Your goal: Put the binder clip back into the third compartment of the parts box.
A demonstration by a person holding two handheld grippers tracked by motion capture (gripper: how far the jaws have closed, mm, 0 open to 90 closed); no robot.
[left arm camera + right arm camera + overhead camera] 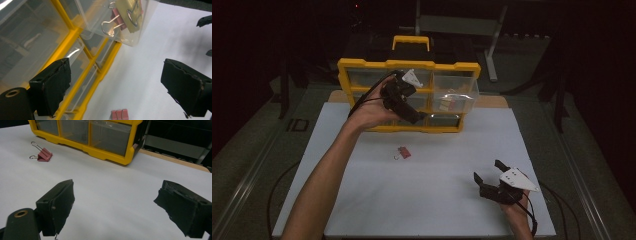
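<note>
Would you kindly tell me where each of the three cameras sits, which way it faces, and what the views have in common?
High view: above the person's side, looking forward and down on the white table; both forearms, left gripper at the yellow drawer cabinet, right gripper resting near.
Left gripper view: on the left gripper, facing the cabinet's pulled-out clear drawer; open jaws.
Right gripper view: on the right gripper, low over the table toward the cabinet; open jaws.
Shared: the pink binder clip and cabinet.
</note>
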